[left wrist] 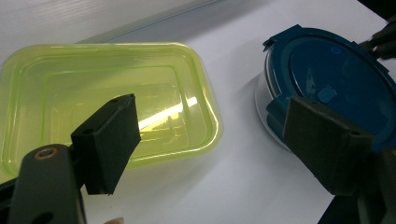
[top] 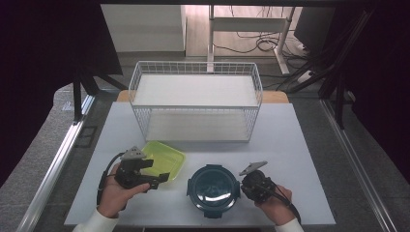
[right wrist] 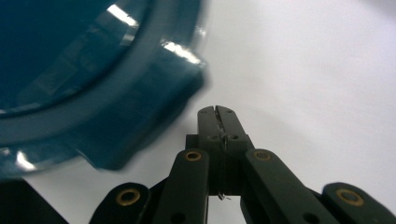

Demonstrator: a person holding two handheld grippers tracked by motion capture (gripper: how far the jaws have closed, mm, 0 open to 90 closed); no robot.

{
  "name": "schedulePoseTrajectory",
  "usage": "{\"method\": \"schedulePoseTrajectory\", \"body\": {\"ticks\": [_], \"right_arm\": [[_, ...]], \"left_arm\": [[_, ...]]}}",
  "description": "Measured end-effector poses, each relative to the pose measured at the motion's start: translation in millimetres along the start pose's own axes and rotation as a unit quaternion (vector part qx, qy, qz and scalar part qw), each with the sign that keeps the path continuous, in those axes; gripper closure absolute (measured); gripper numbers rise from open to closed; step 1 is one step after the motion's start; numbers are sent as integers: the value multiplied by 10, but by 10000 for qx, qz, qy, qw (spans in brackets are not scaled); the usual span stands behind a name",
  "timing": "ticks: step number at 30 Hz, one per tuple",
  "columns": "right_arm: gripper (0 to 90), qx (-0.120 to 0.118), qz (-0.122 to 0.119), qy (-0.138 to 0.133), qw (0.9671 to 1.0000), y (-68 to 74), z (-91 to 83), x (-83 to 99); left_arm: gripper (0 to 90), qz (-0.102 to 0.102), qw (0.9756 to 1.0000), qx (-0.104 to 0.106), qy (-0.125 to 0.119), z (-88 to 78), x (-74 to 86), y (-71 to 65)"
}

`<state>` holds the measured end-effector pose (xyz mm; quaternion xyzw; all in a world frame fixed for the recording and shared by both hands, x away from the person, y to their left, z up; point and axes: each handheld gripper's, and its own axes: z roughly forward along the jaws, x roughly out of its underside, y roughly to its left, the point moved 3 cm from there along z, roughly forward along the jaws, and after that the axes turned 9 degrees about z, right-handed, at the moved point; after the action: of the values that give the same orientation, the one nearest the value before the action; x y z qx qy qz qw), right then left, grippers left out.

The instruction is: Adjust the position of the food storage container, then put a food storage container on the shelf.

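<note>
**Two tools low over the surface, one wide, one pinched together**

Nearest the high camera, two hands in white sleeves come in from the bottom edge, each holding a black two-jaw tool. Left tool sits over the near corner of a translucent yellow-green rectangular plastic tray, and its jaws stand wide apart with nothing between them; in the left gripper view its two dark pads frame the gap between the tray and the container. Right tool lies just beside the right rim of a round dark-blue plastic container with a clip-on lid. In the right gripper view its jaws are pressed together on nothing, the tips close beside one of the lid's side tabs; whether they touch it I cannot tell.

Both the tray and the round container rest on the white surface, near each other, the tray to the left and slightly farther back. Behind them, at the far side of the surface, stands a white wire two-tier basket rack.
</note>
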<state>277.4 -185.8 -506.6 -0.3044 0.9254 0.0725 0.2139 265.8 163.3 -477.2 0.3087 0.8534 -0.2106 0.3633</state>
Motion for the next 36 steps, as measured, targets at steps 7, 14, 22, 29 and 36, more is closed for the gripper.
{"method": "schedulePoseTrajectory", "body": {"ticks": [7, 14, 22, 29, 36], "right_arm": [[853, -68, 554, -711, 9959, -338, -259, 53], [387, -437, 906, -1217, 9875, -434, -384, 107], [252, -840, 1254, -1403, 9785, -483, -432, 155], [248, -1389, 1509, -1405, 9686, -471, -400, 150], [202, -1543, 1501, -1258, 9684, -379, -327, 140]], "left_arm": [[180, -78, 9999, -118, -83, 8, 48, 32], [166, -90, 9996, -203, -186, -47, 32, -4], [123, -126, 9996, -204, -156, -29, 26, -61], [72, -410, 9988, -224, -174, -50, 2, -174], [45, -886, 9960, -18, -140, -45, -15, -318]]}}
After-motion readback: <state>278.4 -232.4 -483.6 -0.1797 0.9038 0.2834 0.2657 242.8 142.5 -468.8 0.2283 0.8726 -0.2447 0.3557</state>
